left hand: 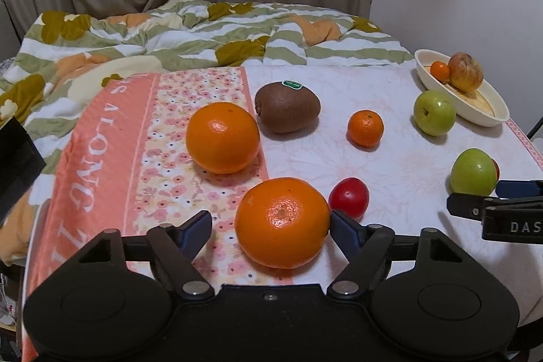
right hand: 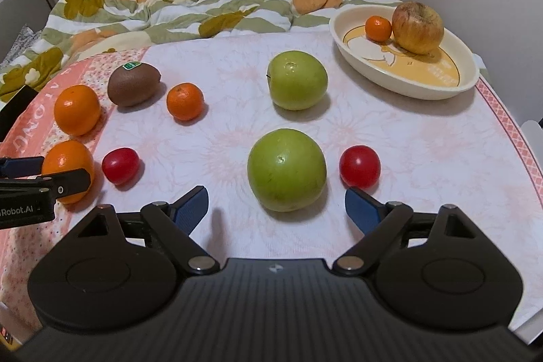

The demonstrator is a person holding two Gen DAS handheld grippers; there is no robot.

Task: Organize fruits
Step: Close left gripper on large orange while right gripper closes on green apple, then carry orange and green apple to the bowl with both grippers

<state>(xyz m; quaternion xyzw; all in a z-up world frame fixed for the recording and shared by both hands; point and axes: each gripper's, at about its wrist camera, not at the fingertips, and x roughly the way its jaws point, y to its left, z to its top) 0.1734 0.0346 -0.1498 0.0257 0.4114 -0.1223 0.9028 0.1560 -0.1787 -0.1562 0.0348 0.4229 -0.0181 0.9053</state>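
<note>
— Fruits? Scattered over the cloth-covered counter: near orange, far orange, kiwi, mandarin, two green apples.
— And the oval dish?
— Far right, holding a yellow-red apple touching a small mandarin.
— Claws?
— Left claw spread wide around the near orange. Right claw spread wide before the near green apple, cherry tomato beside.

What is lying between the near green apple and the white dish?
In the right wrist view, the second green apple sits between the near green apple and the white dish, slightly left of the direct line.
</note>
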